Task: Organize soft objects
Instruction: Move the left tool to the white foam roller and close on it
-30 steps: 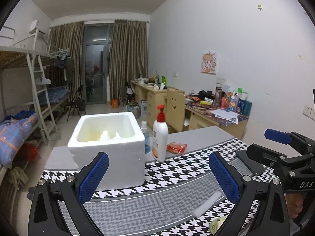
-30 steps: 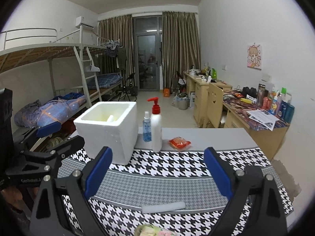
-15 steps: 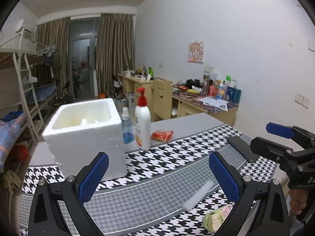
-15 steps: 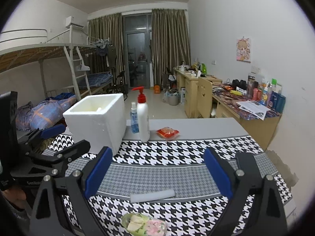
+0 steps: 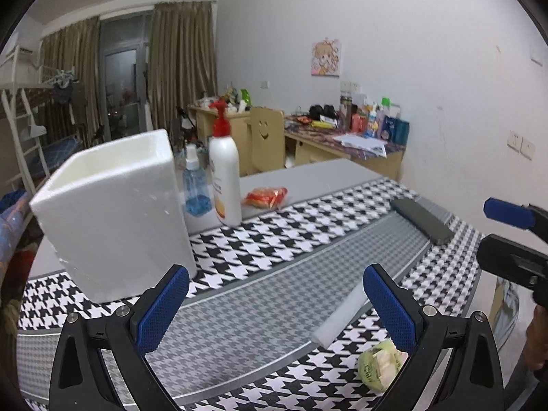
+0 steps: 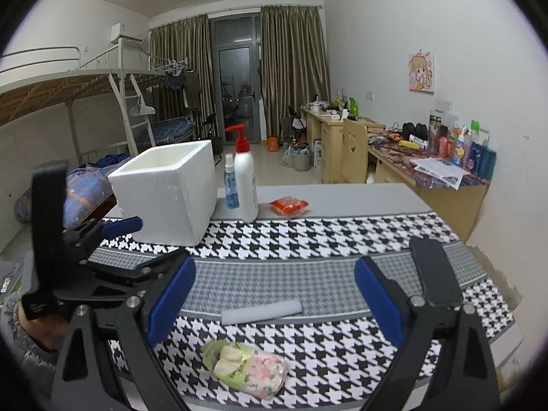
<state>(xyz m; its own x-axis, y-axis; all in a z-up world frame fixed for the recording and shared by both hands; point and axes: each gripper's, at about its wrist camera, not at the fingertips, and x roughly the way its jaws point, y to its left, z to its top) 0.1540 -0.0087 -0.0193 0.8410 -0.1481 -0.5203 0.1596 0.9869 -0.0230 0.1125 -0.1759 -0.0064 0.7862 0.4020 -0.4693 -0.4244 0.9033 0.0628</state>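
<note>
1. The left wrist view looks forward between its own two fingers, low over the near left of the table (image 5: 260, 311), angled right toward the desk wall.
2. The white box (image 5: 113, 212) stands close and slightly blurred there, so its inside probably cannot be read.
3. The right wrist view sits higher and further right, facing straight down the room to the curtained door.
4. Both views share the box (image 6: 167, 191), pump bottle (image 5: 224, 178) (image 6: 246, 185), foam stick (image 5: 337, 318) (image 6: 262, 311) and green packet (image 5: 378, 368) (image 6: 246, 370).
5. Each view catches the other gripper at its edge.
</note>
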